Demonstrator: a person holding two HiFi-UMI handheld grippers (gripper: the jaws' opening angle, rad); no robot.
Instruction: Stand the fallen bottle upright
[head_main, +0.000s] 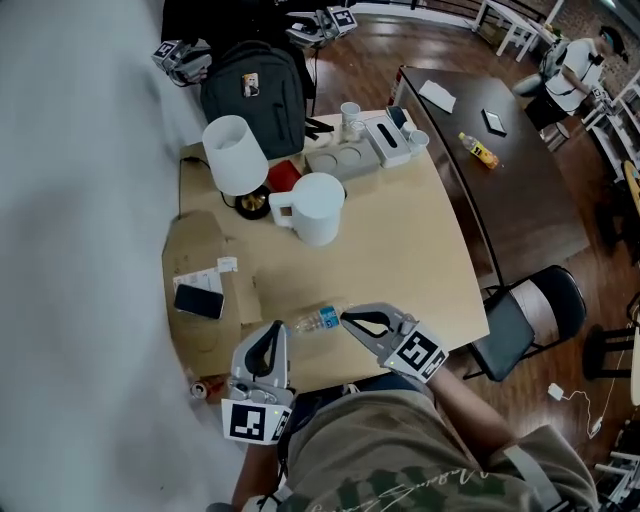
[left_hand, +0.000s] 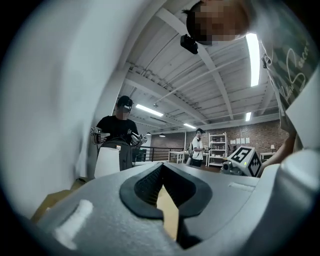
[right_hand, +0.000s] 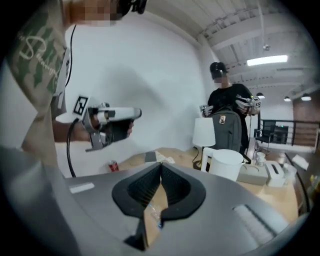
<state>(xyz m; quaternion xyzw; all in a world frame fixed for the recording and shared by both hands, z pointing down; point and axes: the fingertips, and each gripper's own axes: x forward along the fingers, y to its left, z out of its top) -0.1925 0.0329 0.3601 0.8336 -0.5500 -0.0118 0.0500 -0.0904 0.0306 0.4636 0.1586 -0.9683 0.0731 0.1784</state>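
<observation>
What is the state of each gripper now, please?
Left gripper: jaws closed, nothing between them.
Right gripper: jaws closed, empty; the bottle lies on its side near their tips.

You work under bright, even light from the ceiling strip lights (left_hand: 252, 60), which glare white in the left gripper view. Shadows on the wooden table (head_main: 400, 250) are soft and faint. The white wall (head_main: 80, 200) at your left is a washed-out blur. Both gripper views bow strongly and go black at the corners. The left gripper (left_hand: 161, 166) looms near the lens, out of focus.
</observation>
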